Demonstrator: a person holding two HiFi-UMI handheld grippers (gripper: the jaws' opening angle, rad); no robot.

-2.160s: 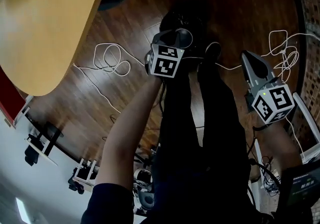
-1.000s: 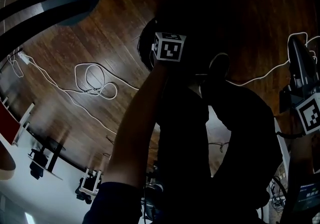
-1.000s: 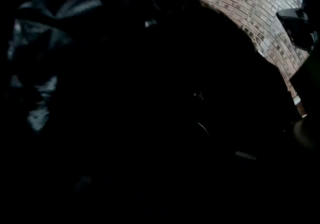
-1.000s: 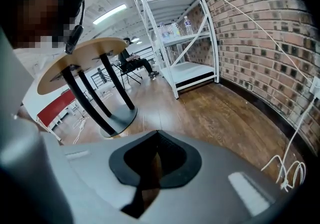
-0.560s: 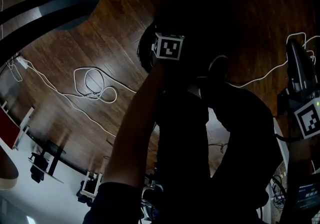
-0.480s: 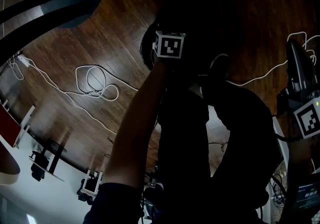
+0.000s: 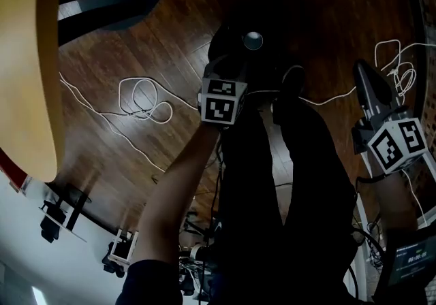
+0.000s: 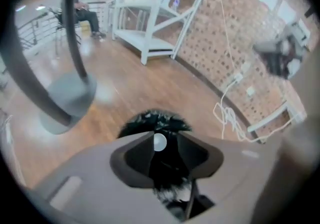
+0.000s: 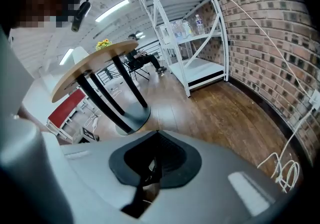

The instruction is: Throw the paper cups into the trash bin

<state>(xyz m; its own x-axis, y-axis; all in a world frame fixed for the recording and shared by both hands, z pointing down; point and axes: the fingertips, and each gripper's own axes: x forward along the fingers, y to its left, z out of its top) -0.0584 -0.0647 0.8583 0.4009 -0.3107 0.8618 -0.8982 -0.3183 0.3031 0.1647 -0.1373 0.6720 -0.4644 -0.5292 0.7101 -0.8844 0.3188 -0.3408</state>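
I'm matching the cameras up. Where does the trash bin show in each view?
Head view: trash bin, top centre, a dark round mouth.
Left gripper view: trash bin, lower centre, lined with a black bag.
Right gripper view: not in it.
Shared landmark: the round table, in all three.

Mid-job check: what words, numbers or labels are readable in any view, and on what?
No text reads cleanly.
Small screen, head view lower right: a row of digits, too small to read.
Marker cube: square patterns only, no words.
Shelf bottles, right gripper view: labels too small to read.
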